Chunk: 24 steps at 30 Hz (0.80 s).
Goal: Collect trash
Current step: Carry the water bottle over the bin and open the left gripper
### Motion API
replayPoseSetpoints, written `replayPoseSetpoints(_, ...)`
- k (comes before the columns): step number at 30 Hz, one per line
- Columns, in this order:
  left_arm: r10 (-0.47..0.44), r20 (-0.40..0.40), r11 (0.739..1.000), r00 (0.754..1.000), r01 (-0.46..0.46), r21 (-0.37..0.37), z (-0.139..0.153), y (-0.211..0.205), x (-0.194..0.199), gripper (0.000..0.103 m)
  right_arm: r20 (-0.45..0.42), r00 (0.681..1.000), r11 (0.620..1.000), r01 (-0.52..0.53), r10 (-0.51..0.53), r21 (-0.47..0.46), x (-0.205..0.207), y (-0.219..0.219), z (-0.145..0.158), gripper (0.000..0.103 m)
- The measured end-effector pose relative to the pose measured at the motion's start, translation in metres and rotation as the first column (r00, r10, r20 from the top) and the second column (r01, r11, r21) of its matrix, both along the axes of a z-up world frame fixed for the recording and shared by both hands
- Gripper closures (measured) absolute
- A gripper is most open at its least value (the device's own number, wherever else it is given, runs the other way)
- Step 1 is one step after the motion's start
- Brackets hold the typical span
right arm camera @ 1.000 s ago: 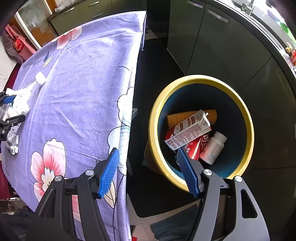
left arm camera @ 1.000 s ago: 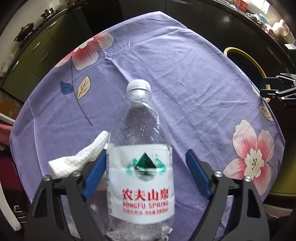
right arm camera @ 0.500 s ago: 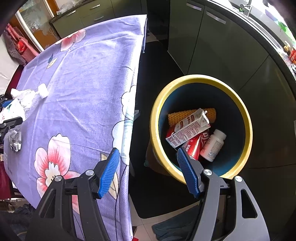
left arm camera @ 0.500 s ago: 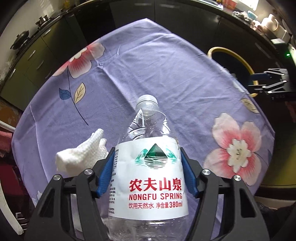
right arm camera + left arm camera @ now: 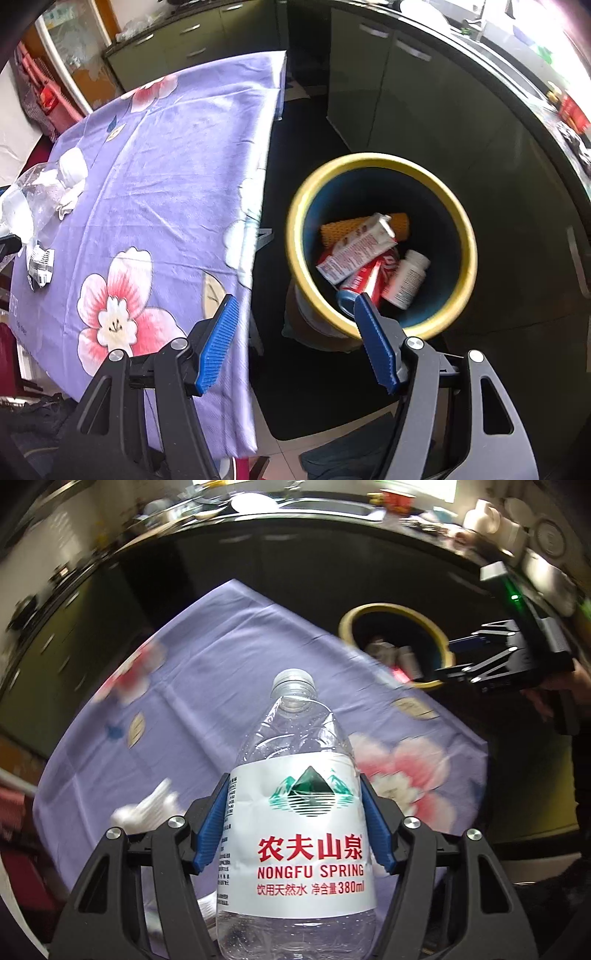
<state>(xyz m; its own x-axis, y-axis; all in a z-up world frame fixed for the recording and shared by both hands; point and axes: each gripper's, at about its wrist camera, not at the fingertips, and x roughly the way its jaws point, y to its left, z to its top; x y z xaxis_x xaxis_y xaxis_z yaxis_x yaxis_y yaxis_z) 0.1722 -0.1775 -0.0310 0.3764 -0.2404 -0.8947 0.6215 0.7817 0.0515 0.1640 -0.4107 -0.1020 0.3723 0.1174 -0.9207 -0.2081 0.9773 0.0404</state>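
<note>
Purple floral cloth covers the table (image 5: 207, 686), and both views look down on it. In the left wrist view, a crumpled white tissue (image 5: 147, 806) lies at the left on the cloth, blurred. Just to its right the left gripper (image 5: 293, 825) clamps a clear plastic water bottle (image 5: 295, 812): its jaws have just been closing, and the blue pads now press on both sides of the white label. The bottle stands upright between the fingers with its white cap on, raised off the cloth. Further right, beyond the table's far edge, stands the yellow-rimmed bin (image 5: 373, 610). At the far right the right gripper (image 5: 443, 661) reaches toward the bin's rim, held by a hand (image 5: 554, 690).

In the right wrist view, the bottle shows at the left edge, with the tissue beside it and a small crumpled wrapper (image 5: 40, 264) lying on the cloth just below. The right gripper's jaws stand apart with nothing between them, hanging over the gap between table and bin. To the right, the bin sits on the dark floor close to the table, in front of grey cabinets (image 5: 406, 103). Inside it lie a yellow roll (image 5: 400, 225), a red-and-white carton (image 5: 360, 249), a red tube (image 5: 369, 275) and a white pill bottle (image 5: 406, 278).
</note>
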Motion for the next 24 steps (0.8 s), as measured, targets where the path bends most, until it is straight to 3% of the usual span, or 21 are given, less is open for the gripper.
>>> replayPoseSetpoints(8,-0.173,-0.02,0.984,0.985,0.171,-0.053,-0.006,-0.119,0.035,0.04,0.002,0.993,0.993,0.117,-0.117,0.017,-0.024,-0.068,-0.006,0.038)
replayPoseSetpoints(15,-0.223,-0.075,0.974,0.972,0.219,-0.056,-0.05,-0.226,0.091,0.04,-0.036,0.979,0.979,0.2,-0.199,0.041,-0.035,-0.118,-0.025,0.038)
replayPoseSetpoints(20,-0.188,-0.051,0.98,0.981,0.183,-0.077,-0.075,-0.263,0.119,0.039,-0.059,0.972,0.972,0.23,-0.226,0.059,-0.035,-0.137,-0.038,0.038)
replayPoseSetpoints(24,-0.163,-0.053,0.982,0.985,0.157,-0.107,-0.07,-0.251,0.118,0.036,-0.073,0.974,0.973,0.22,-0.215,0.069,-0.031,-0.137,-0.048,0.038)
